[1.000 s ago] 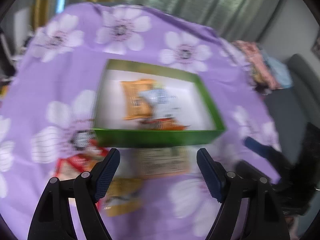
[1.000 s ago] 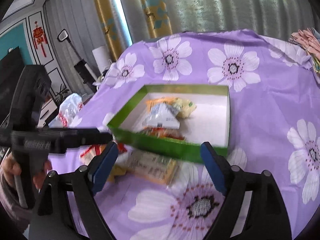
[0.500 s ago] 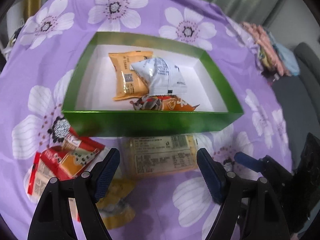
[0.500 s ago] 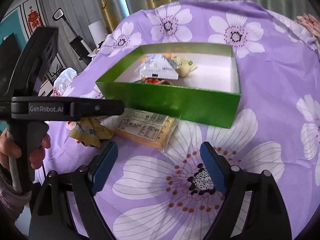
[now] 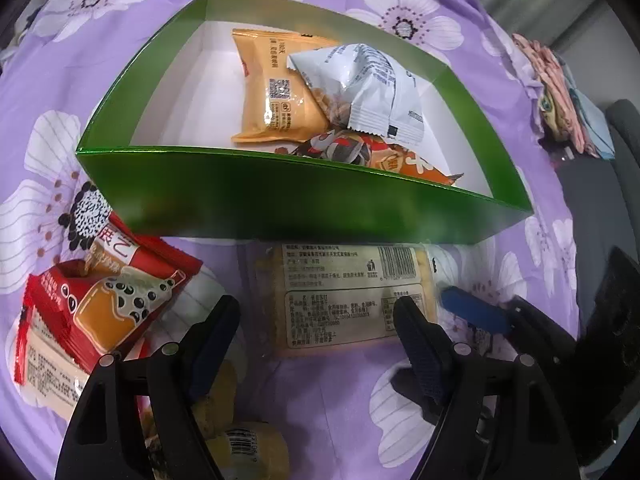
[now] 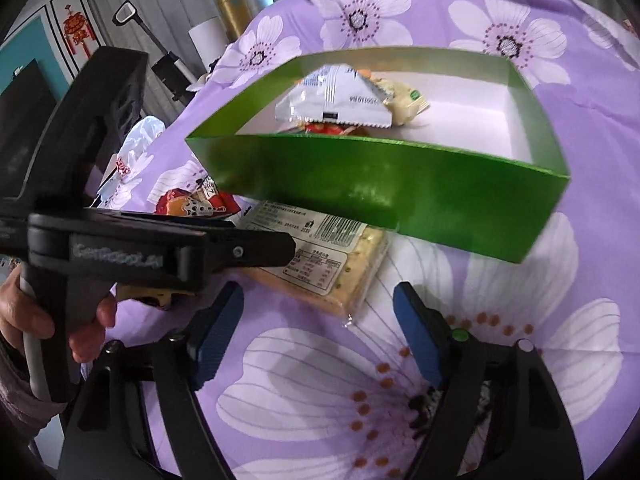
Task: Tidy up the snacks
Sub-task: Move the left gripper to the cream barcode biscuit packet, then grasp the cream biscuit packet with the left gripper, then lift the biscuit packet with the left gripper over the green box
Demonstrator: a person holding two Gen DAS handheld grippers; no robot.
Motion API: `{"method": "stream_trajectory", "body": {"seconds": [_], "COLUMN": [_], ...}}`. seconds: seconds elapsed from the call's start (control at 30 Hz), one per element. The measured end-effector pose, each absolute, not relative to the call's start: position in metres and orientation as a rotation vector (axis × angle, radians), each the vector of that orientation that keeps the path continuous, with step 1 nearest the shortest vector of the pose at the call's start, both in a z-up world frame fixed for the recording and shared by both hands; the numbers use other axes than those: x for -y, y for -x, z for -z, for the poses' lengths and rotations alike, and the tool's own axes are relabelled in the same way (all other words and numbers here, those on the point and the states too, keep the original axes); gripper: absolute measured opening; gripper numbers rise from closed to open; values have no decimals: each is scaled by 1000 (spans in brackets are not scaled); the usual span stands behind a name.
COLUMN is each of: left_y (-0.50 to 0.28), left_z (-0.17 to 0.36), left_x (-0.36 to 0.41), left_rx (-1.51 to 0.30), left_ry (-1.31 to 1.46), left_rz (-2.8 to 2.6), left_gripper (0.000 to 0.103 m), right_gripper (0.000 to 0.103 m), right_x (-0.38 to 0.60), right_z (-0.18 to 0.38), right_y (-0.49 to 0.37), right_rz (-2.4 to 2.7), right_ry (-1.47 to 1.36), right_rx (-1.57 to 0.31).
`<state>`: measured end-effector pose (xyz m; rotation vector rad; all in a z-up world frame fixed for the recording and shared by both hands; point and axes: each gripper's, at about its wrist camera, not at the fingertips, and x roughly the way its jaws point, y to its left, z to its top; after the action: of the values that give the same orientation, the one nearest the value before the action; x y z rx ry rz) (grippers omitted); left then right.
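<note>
The green box (image 5: 280, 196), glossy cardboard with a white inside, sits on the surface under a purple cloth (image 6: 440, 360) printed with white flowers. Inside the box lie a smooth orange pouch (image 5: 276, 92), a crinkled white packet (image 5: 372, 88) leaning on it, and a red-orange wrapper (image 5: 384, 160) against the near wall. Just in front of the box lies a flat rectangular cracker pack (image 5: 344, 300), clear film with a printed label up. Left of it are two glossy red sachets (image 5: 100, 296) with serrated edges; a lumpy yellow packet (image 5: 240, 440) lies nearer. The left tool (image 5: 316, 344) is spread wide, its fingers either side of the cracker pack, gripping nothing. The right tool (image 6: 316, 332) is also wide and empty, near that pack.
</note>
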<state>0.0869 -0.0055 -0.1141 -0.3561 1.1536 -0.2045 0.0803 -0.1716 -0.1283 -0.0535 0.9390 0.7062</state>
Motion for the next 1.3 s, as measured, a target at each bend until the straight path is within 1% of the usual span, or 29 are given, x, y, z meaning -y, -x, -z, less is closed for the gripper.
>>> {"method": "stream_trajectory", "body": {"seconds": [0.07,0.2,0.23,0.37,0.5,0.8,1.3], "left_y": [-86,-87,-86,-87,-85,-77,-45], "left_z": [114,115,115,116,117,111,58], "left_x": [4,9,10,8,5,4,12], "left_rx": [-1140,-1126,-1121,-1108,-1095,-1081,-954], "left_ry": [371,356,348,357,347,368,320], "left_rz": [222,246,247,253,253,261,290], "left_gripper": [79,78,78,75,70,70,70], "right_gripper": [68,61,57,51,49,49,48], "right_x": [168,162,161,160,161,160,172], "right_z": [132,136,136,137,136,131,84], "right_y": [-83,-88,-89,-90,-89,-78,-44], "right_rz": [-712,-727,-731,-737,-728,-710,-689], "right_ry": [67,94,98,103,109,111,110], "right_rx": [-945,-948,-947,-951,-944,-921,-806]}}
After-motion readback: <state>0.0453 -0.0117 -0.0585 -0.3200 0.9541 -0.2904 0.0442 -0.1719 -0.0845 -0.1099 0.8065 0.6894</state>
